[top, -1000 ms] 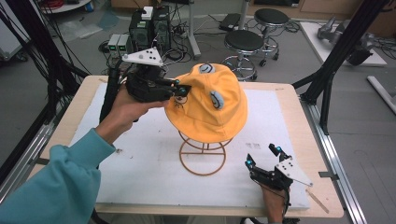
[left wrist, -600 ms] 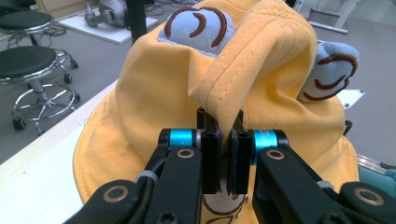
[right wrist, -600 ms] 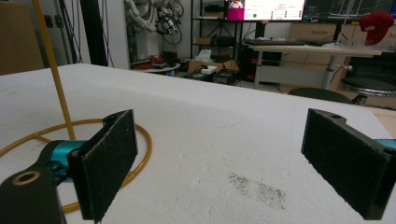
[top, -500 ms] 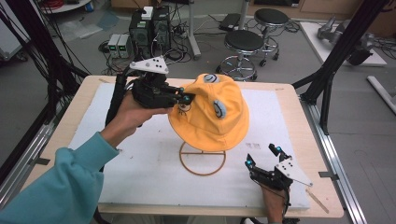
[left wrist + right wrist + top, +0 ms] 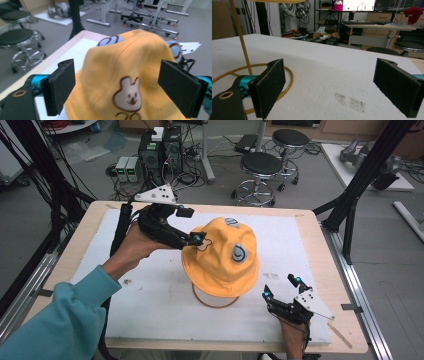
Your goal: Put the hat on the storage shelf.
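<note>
From the high view I see the yellow hat [image 5: 222,257] sitting on a yellow wire stand [image 5: 216,299] in the middle of the white mat [image 5: 150,305] that covers the table [image 5: 320,245]. The stand's ring base shows just under the hat's brim. My left gripper [image 5: 192,227] is at the hat's left side, jaws apart; they have just been opening, and the fabric is no longer pinched. My right gripper [image 5: 281,287] rests near the mat's front right corner, well apart from the hat, its jaws spread and nothing between them.

In the left gripper view the hat [image 5: 125,82] lies right ahead of the two black pads [image 5: 60,87], which stand wide on either side of it without pressing. A rabbit patch [image 5: 128,96] faces me, and blue patches sit higher on the crown.

In the right gripper view the pads [image 5: 398,85] stand apart over bare mat [image 5: 332,72]. The stand's upright rod and ring [image 5: 244,50] are at the left, with the hat's brim [image 5: 279,1] just visible along the top edge.
</note>
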Tool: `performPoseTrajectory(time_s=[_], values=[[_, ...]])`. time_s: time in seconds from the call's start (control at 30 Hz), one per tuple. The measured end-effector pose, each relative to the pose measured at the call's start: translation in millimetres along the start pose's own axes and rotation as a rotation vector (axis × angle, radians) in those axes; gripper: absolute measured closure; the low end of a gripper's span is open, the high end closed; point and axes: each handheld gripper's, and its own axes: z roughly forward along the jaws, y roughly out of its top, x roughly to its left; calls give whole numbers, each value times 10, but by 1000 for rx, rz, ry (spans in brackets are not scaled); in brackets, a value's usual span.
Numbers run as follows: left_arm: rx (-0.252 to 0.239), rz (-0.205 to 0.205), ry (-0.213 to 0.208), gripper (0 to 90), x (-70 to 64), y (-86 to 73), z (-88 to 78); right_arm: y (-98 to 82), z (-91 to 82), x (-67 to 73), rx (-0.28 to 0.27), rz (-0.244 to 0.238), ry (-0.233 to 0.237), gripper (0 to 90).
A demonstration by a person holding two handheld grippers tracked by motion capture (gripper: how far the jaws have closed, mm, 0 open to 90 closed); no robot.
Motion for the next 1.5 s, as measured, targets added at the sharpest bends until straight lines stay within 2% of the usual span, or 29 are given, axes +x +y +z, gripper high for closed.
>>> performPoseTrajectory(time_s=[0.07, 0.2, 0.27, 0.33, 0.4, 0.43, 0.53, 0.73, 0.93, 1.13, 1.23, 1.37, 1.5], values=[[-20, 12, 8, 127, 31, -46, -59, 2, 2, -4, -3, -4, -1, 95], [-37, 27, 54, 127, 109, -176, -230, 0, 0, -3, -1, -2, 0, 95], [-49, 36, 90, 127, 154, -291, -344, 0, 0, -6, 0, -3, 1, 95], [-68, 27, 118, 127, 202, -429, -456, -1, -1, -5, 0, 1, 1, 95], [-91, 18, 162, 127, 258, -638, -600, 0, 0, -6, 2, -1, 1, 95], [-86, 25, 194, 127, 271, -733, -648, 0, 2, -6, 1, -4, -1, 95], [-64, 71, 268, 128, 276, -1029, -784, 1, 5, -2, 4, -4, -1, 95], [-98, 42, 330, 128, 289, -1639, -984, 1, 1, 5, 7, -4, -4, 95], [-116, -22, 379, 127, 279, -2090, -1103, 1, 6, 4, 6, -9, -8, 95], [-200, -27, 423, 119, 194, -2418, -1165, 1, 7, 4, 5, -11, -8, 95], [-216, -34, 440, 118, 160, -2546, -1175, 2, 7, 3, 5, -12, -7, 95], [-199, -58, 467, 116, 140, -2655, -1171, 2, 7, 4, 4, -13, -8, 95], [-201, -59, 487, 115, 119, -2729, -1161, 2, 6, 0, 5, -13, -5, 95]])
